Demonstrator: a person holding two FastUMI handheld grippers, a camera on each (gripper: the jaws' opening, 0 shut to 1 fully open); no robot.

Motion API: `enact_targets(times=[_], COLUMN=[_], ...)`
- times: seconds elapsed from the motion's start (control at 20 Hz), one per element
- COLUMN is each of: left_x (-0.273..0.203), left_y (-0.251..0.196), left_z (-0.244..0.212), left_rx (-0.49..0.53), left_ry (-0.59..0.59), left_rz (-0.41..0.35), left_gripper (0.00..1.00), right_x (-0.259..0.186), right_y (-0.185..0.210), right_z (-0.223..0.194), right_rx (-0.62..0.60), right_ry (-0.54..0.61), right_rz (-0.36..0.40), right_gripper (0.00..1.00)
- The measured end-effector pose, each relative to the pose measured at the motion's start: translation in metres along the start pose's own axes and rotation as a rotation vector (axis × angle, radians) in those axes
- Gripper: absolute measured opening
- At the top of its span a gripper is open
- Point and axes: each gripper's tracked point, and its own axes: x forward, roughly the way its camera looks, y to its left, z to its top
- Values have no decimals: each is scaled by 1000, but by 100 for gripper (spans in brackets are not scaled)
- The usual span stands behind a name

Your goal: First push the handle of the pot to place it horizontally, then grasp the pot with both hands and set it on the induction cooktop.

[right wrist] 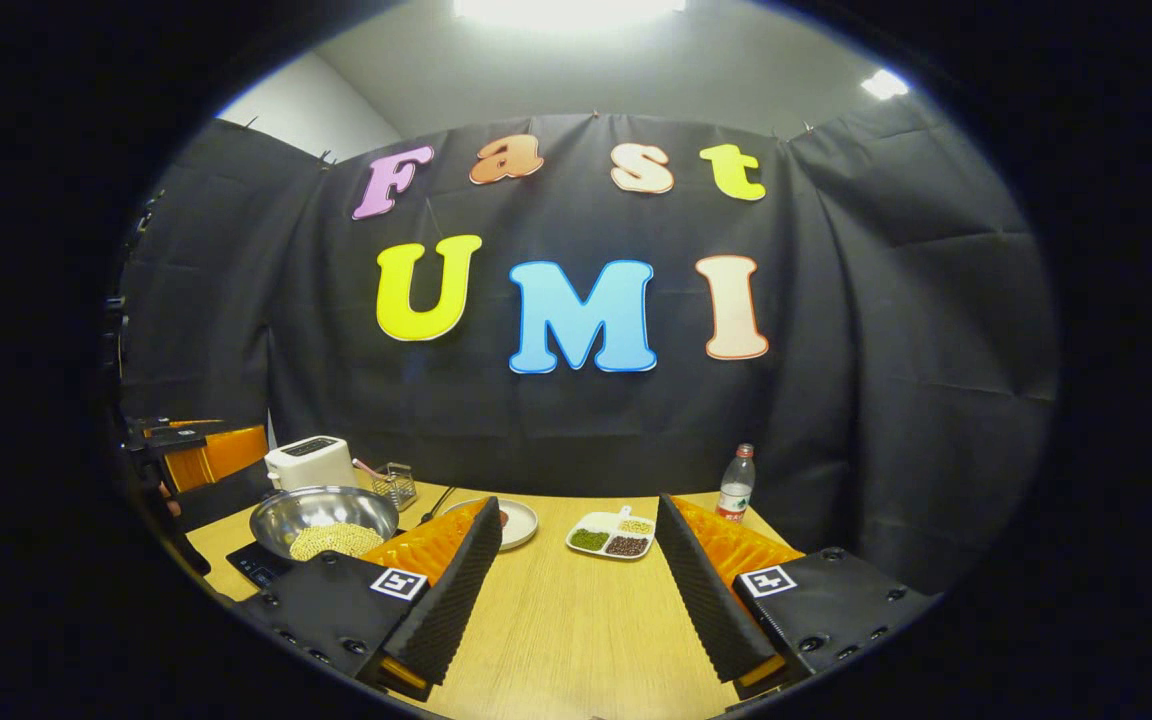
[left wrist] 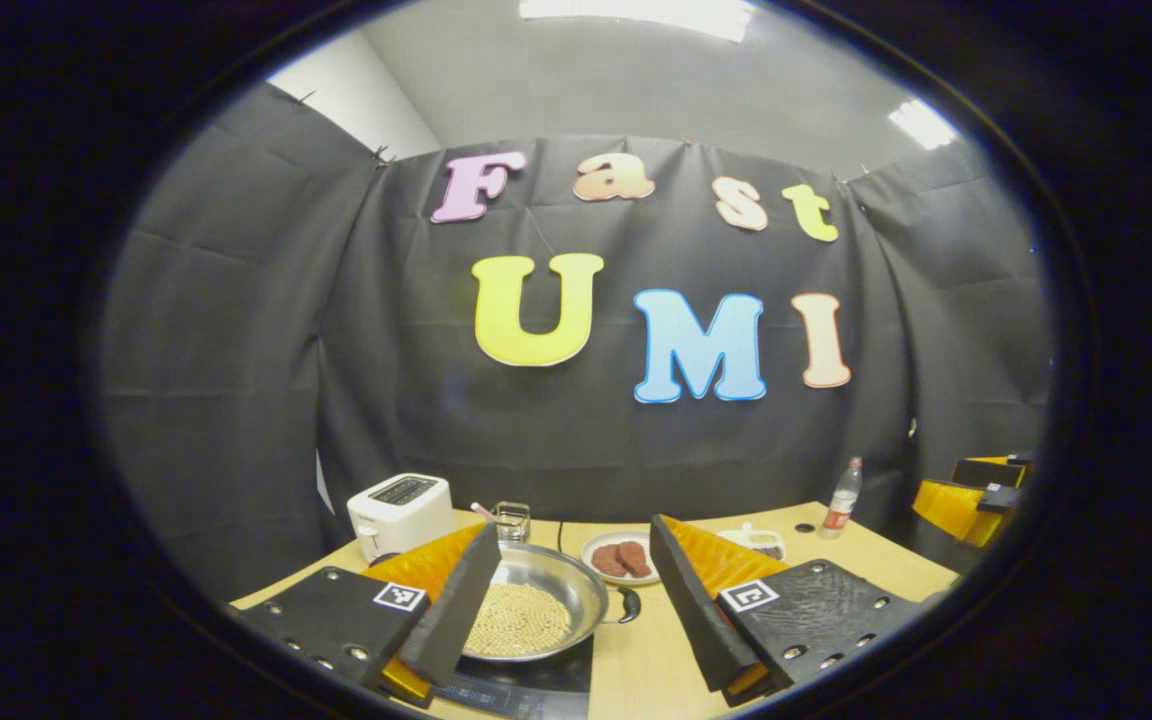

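Bench (right wrist: 576,620) carries induction cooktop (left wrist: 536,685); pot (left wrist: 536,605) with beans sits on it, handle (left wrist: 628,603) pointing sideways. Left claw (left wrist: 561,620) spread wide, empty. Right claw (right wrist: 576,600) spread wide, empty, well apart from pot. Judgement: placement looks finished; withdraw claws straight, avoid nudging rim.

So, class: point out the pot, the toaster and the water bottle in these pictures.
pot (left wrist: 576,585): left gripper view, inner steel wall.
toaster (left wrist: 402,513): left gripper view, front face.
water bottle (right wrist: 734,493): right gripper view, label area of its body.
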Motion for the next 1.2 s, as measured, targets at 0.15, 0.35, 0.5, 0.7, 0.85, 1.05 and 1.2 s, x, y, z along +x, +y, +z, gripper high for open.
enact_targets(times=[0.15,0.35,0.5,0.7,0.85,1.05,1.2], left_x=[-33,-70,-87,-114,-129,-149,-160], left_y=[-24,-50,-57,-55,-46,-23,-6], left_z=[15,35,46,47,37,40,46], left_rx=[25,58,76,63,48,24,5], left_ry=[-30,-73,-96,-107,-81,-90,-103], left_rz=[-5,-14,-30,-45,-53,-47,-36], left_gripper=[90,90,89,89,89,89,89], right_x=[-26,-53,-68,-90,-105,-124,-136], right_y=[-17,-36,-38,-36,-33,-26,-16], right_z=[8,15,16,22,24,35,38], right_rx=[14,18,22,18,19,5,-11], right_ry=[-32,-63,-75,-93,-95,-120,-128], right_rz=[11,-6,-9,-18,-28,-45,-39], right_gripper=[97,98,98,97,92,97,97])
